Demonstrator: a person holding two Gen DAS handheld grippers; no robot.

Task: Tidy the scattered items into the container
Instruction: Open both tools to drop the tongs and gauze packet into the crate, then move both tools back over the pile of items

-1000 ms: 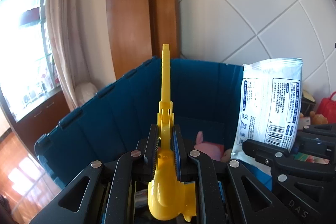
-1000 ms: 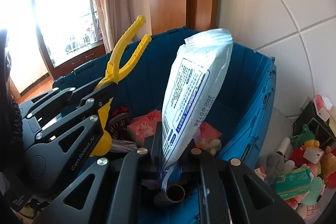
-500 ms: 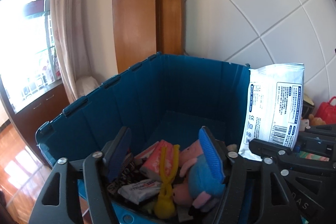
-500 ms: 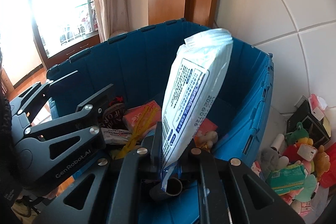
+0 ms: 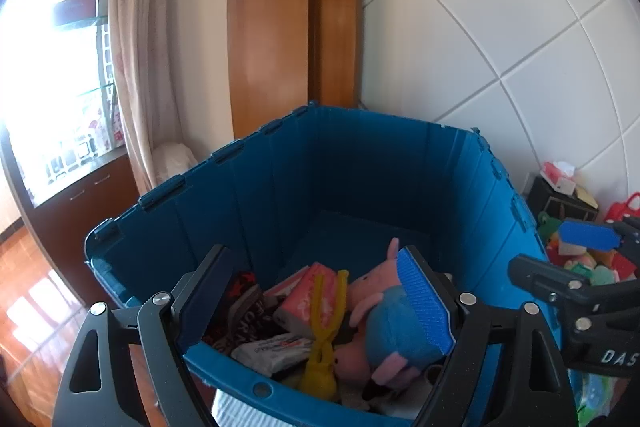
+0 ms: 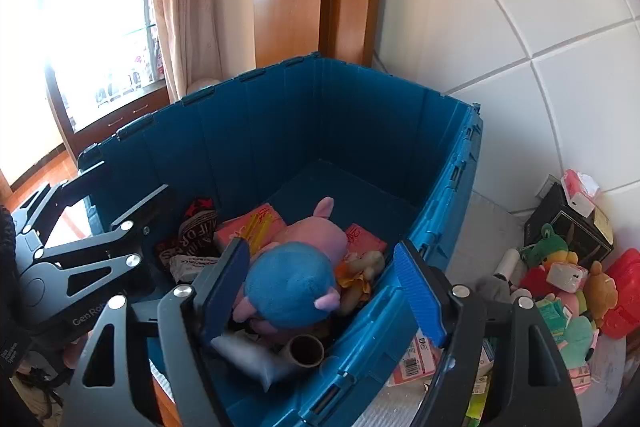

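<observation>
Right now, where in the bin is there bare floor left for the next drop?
The blue bin is bare at its far end, between the back wall and the pig plush. The near end is crowded: plush, yellow tongs, pink packets, cardboard tube.

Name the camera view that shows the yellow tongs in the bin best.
The left wrist view: the yellow tongs lie in full, across a pink packet. The right wrist view shows only their tips beside the plush pig.

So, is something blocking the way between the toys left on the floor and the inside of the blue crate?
Only the blue crate's own right wall separates it from the floor pile; its top is open, nothing visible covers it.
</observation>
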